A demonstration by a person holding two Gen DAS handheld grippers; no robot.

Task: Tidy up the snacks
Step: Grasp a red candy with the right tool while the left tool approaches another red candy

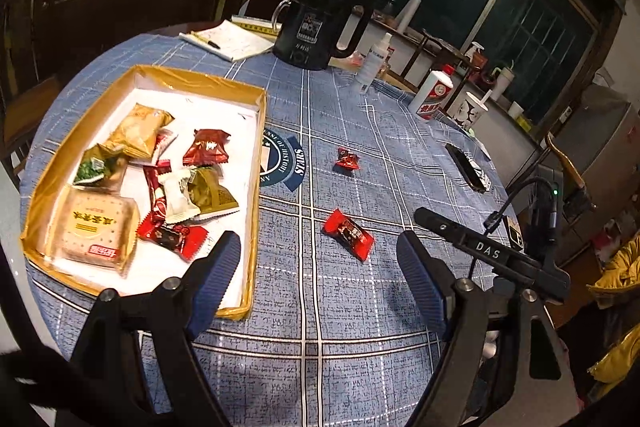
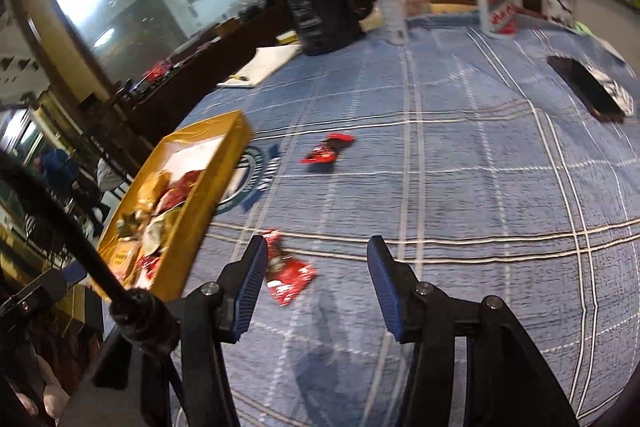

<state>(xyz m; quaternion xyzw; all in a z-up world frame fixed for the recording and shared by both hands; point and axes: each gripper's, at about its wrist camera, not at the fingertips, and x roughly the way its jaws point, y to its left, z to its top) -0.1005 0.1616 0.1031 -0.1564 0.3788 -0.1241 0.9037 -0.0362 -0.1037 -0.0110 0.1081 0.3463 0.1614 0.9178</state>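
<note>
On the blue checked tablecloth (image 1: pixel 360 307), the gold-rimmed tray (image 1: pixel 256 155) already holds most of the snacks, while 2 red candies lie loose on the cloth to its right: the near red candy (image 1: pixel 348 234) and the far red candy (image 1: pixel 346 159). To do this step well, centre the near candy between the pads and lower until both straddle its short width before closing. The left gripper (image 1: pixel 320 283) stands wide and empty above the cloth; the right gripper (image 2: pixel 318 283) is partly open and empty, its left pad just beside the candy.

both grippers (image 1: pixel 320 267) (image 2: pixel 316 283) have black frames, ribbed blue pads, silver screws and a black cable.
</note>
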